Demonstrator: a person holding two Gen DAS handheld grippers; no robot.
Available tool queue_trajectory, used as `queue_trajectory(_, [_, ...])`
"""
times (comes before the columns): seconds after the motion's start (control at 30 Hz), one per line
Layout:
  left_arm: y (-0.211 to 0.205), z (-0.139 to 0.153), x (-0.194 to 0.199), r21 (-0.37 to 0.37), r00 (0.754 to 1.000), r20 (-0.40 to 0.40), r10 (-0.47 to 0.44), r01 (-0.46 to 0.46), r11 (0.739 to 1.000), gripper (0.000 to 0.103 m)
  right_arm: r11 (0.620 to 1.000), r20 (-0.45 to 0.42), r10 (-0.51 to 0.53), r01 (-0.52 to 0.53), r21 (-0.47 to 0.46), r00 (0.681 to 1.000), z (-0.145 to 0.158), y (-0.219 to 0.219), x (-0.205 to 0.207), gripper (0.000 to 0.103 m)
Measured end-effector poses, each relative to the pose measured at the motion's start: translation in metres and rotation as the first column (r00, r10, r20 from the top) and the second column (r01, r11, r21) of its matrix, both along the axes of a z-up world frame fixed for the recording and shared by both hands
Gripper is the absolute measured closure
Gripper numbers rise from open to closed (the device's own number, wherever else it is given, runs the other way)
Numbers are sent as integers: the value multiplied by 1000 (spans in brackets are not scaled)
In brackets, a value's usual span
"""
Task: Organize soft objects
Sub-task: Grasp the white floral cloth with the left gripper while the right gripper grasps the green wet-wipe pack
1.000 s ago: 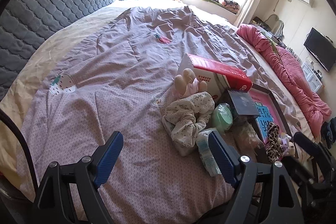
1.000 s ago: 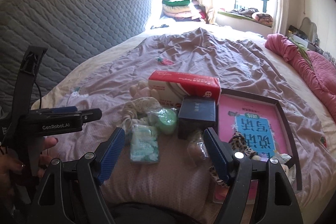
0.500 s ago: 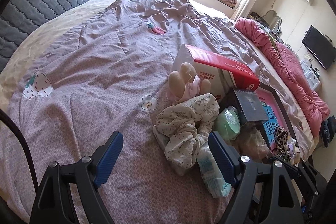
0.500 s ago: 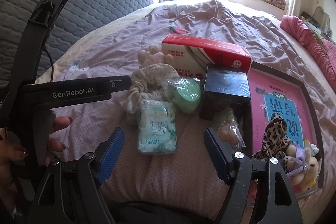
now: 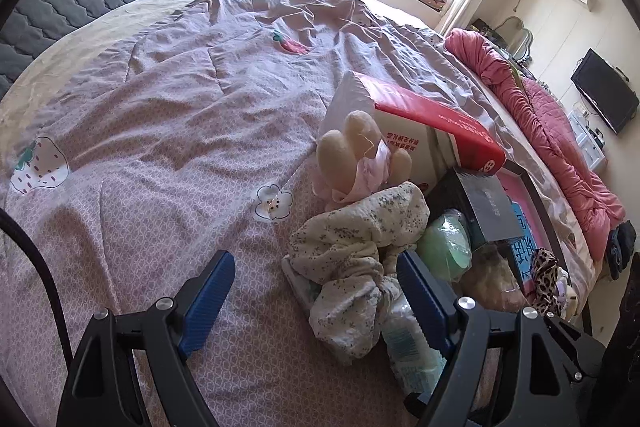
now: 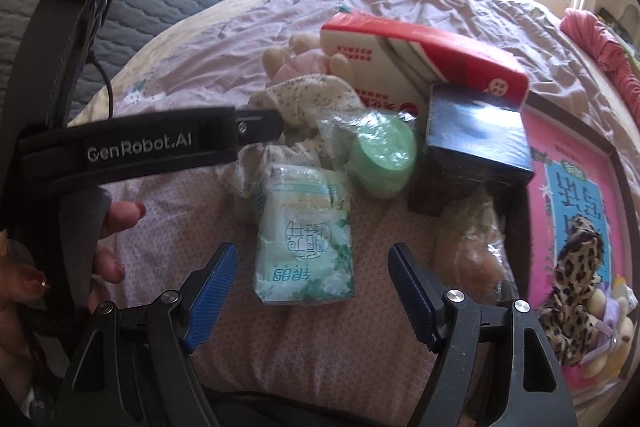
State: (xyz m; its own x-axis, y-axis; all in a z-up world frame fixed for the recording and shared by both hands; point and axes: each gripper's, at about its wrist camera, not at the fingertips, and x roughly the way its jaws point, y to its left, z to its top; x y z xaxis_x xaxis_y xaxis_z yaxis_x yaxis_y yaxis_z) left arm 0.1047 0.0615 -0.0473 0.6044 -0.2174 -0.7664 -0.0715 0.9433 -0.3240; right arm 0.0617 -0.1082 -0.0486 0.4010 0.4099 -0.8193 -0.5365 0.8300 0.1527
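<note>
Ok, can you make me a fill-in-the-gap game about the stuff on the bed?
1. The top of the long box is ____.
2. The round tub in plastic wrap is ____.
3. The scrunchie on the pink book has a ____ print.
4. Both the left gripper and the right gripper are ____, holding nothing.

Missing words: red; green; leopard; open

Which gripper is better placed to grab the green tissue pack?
Right. The right gripper is open and lined up on the tissue pack; the left gripper faces the floral scrunchie instead.
</note>
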Motion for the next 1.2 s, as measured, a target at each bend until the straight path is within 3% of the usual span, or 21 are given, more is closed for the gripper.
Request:
queue_trajectory(0.23, [0,-5,5,-9,1000,11,-23,23,1000,27,999,-84,36,-38,-17,996,-16,9,14,25])
queue_trajectory(0.5, [-7,-13,8,-35,997,9,-70,70,997,48,1000,-110,6,-8,-17,994,-22,4,27,24])
queue_trajectory(0.77, [5,-14,6,-78,999,13,-43,44,996,63,998,-132,47,-40,52,990,-23,3,27,49])
queue_trajectory(1.2, [17,-2,-14,-89,998,52,-27,31,996,79,985,-192,56,-24,168,980,-18,-16,20,51])
